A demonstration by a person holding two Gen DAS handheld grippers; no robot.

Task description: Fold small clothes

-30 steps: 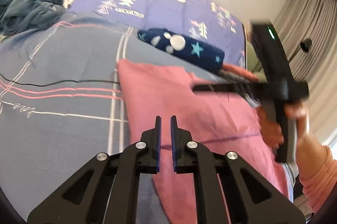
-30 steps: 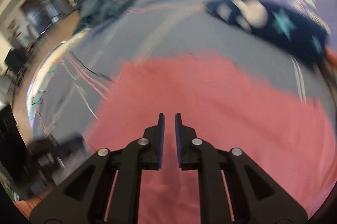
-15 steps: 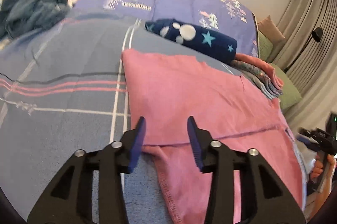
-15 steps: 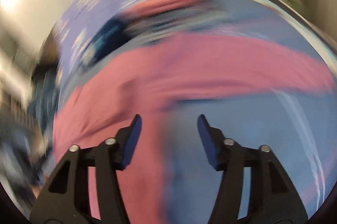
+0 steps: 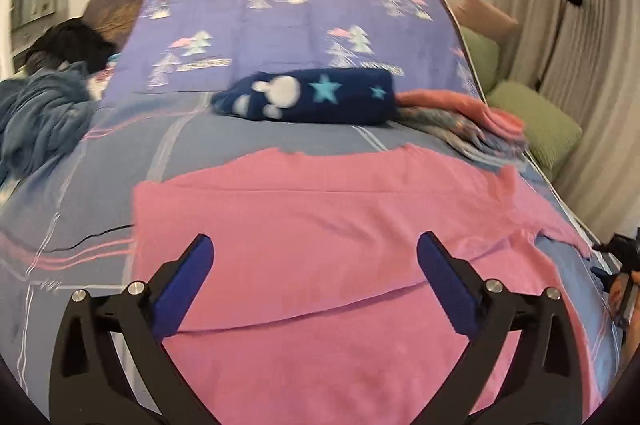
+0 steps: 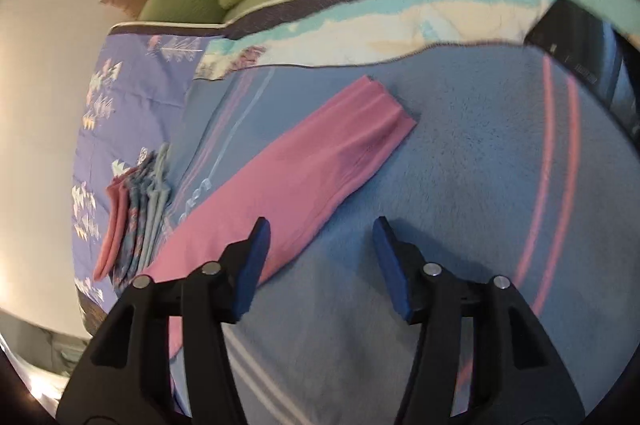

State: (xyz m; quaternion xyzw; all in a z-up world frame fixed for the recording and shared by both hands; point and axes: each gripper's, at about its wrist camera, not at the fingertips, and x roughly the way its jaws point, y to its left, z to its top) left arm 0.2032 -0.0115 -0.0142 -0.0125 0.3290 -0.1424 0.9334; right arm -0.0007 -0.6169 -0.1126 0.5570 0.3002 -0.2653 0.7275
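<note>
Since the earlier frames the left gripper [image 5: 316, 253] has swung to face the pink garment [image 5: 340, 225] square on, and its jaws have just been opening, now spread wide with nothing between them. The right gripper [image 6: 320, 237] has turned away from the body of the cloth toward its sleeve [image 6: 320, 157]; its jaws have also been opening and stand partly spread, empty, the left pad just over the sleeve's edge.

In the left view, a rumpled blue blanket [image 5: 36, 113] sits at the far left, out of the working area. The garment lies flat in the middle of the bed [image 5: 80, 217], with one fold line across its lower part, likely so it can be folded on a smooth surface. Beyond it rests a navy roll [image 5: 312, 97], and to the right a stack [image 5: 472, 121] of folded pieces, probably finished work set aside. The sleeve stretches out to the right, well clear of the body, so it probably needs folding inward next. Both grippers seem freed to take new holds.
</note>
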